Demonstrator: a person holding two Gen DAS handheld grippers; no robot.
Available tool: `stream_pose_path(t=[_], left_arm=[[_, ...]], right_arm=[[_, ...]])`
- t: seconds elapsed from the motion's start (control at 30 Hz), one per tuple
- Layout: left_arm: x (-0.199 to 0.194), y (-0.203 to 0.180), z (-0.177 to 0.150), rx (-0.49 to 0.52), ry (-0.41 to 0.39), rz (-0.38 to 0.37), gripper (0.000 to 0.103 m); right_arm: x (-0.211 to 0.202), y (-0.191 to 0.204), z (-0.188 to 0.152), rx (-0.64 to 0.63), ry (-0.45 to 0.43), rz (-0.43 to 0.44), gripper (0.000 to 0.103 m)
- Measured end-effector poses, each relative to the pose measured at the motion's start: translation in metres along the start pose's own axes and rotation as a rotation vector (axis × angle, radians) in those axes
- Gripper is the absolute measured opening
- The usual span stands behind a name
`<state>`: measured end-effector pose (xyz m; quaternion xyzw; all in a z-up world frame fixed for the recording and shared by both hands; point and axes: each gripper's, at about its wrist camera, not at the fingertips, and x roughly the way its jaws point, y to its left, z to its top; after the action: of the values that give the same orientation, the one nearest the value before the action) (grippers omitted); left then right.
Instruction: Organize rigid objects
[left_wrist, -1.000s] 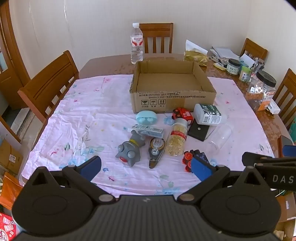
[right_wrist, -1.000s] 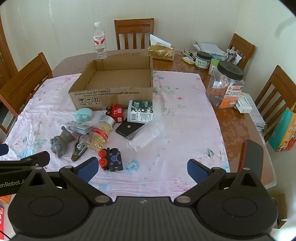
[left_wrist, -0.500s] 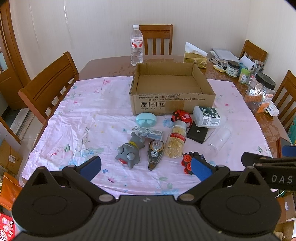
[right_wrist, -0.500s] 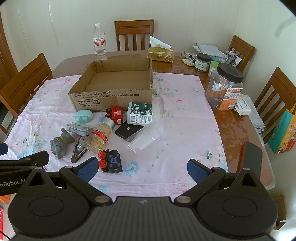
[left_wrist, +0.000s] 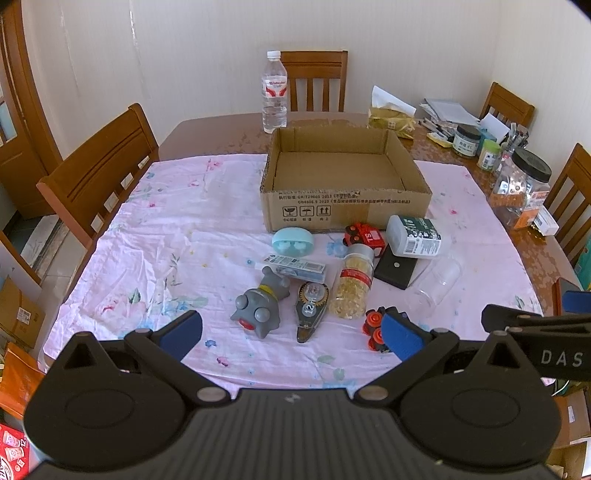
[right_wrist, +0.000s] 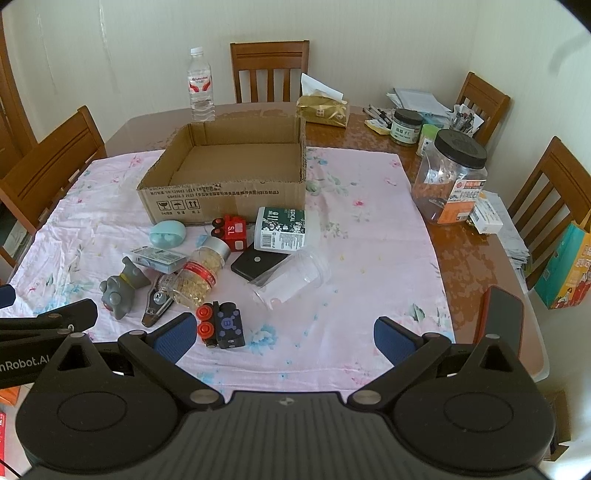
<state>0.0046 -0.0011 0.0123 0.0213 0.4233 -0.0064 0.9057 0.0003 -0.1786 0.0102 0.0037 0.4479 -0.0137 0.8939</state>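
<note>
Standing at the near edge of the table w/ both tools held above it: left gripper (left_wrist: 291, 334) has its jaws spread wide and nothing between them, right gripper (right_wrist: 282, 334) likewise wide apart and empty. Task items lie in a loose cluster on the pink cloth (left_wrist: 166, 236), just in front of the empty cardboard box (left_wrist: 345, 212). Going left to right: grey toy figure (left_wrist: 260, 304) looks hollow plastic or rubber, light, lumpy, so I'd pinch it across the narrow neck; teal case (left_wrist: 293, 241) is smooth and rounded, prob slippery, take it across the short width; flat carton (left_wrist: 297, 265) is light, grip its long edges. Correction-tape dispenser (left_wrist: 311, 308) is stiff and thin, take it at mid-body. Pill bottle (left_wrist: 352, 282) lies on its side and may roll, so clamp across the barrel. Red toy truck (left_wrist: 364, 236) and black pad (left_wrist: 397, 268) are rigid; the pad sits low, so an edge grab is needed. White bottle (left_wrist: 415, 236) rests partly on the pad. Clear cup (left_wrist: 437, 286) is thin, prob crushable, so gentle squeeze near the rim. Left view half hides the dark block car (right_wrist: 221, 325) behind its own finger; right view shows it whole, plus a phone (right_wrist: 504, 323) at the table edge.
</note>
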Motion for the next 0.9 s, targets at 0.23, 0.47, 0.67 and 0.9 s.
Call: stream_pose_path(t=[0.23, 0.47, 0.67, 0.9], left_arm=[[0.0002, 0.0003, 0.0003, 0.001, -0.002, 0.000, 0.102], [0.0016, 0.0020, 0.0020, -0.006, -0.005, 0.000, 0.102], [0.0017, 0.0018, 0.0012, -0.006, -0.008, 0.002, 0.102], [0.0017, 0.0012, 0.0011, -0.006, -0.009, 0.001, 0.102]], right_arm=[[0.0007, 0.0002, 0.0002, -0.002, -0.001, 0.000, 0.103], [0.0017, 0.0015, 0.0020, -0.008, -0.005, 0.001, 0.103], [0.0026, 0.0024, 0.0020, -0.008, -0.007, 0.003, 0.103], [0.0024, 0.0019, 0.0018, -0.008, -0.007, 0.003, 0.103]])
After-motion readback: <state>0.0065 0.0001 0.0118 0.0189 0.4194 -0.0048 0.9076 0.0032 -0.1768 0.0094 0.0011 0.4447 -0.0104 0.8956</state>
